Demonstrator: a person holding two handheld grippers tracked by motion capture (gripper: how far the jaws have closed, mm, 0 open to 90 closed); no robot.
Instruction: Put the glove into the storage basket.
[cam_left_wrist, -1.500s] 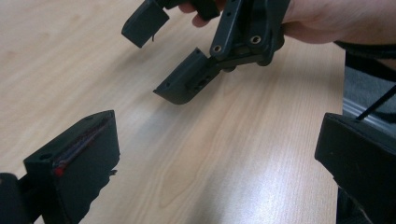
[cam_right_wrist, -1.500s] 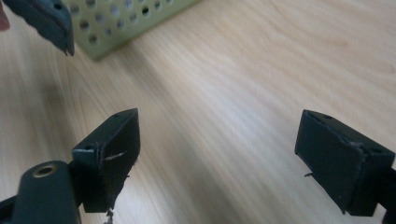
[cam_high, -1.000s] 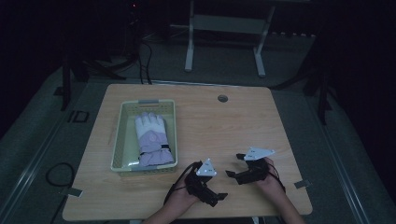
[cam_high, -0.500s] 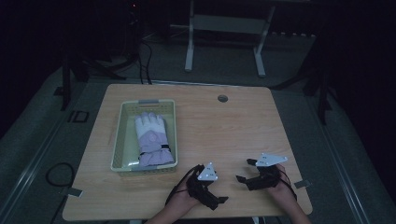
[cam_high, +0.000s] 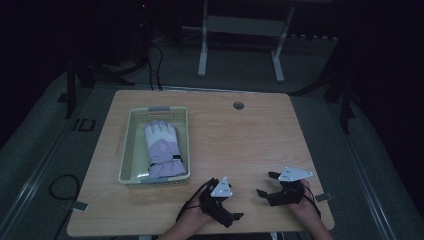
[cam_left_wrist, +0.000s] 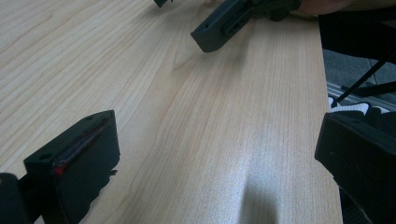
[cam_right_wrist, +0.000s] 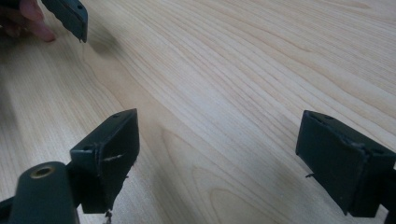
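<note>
Wooden table in dark room, glove in basket, both hand-held grippers spread wide, empty.

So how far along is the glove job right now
Looks mostly done: the white and lilac padded glove lies inside the pale green plastic basket. Nothing is in hand; the left gripper and right gripper sit open and empty over the light wooden table near its front edge. No other loose item shows on the table.

Both tongs, left and right, are black, each topped by a grey triangular plate, trailing black cables.
</note>
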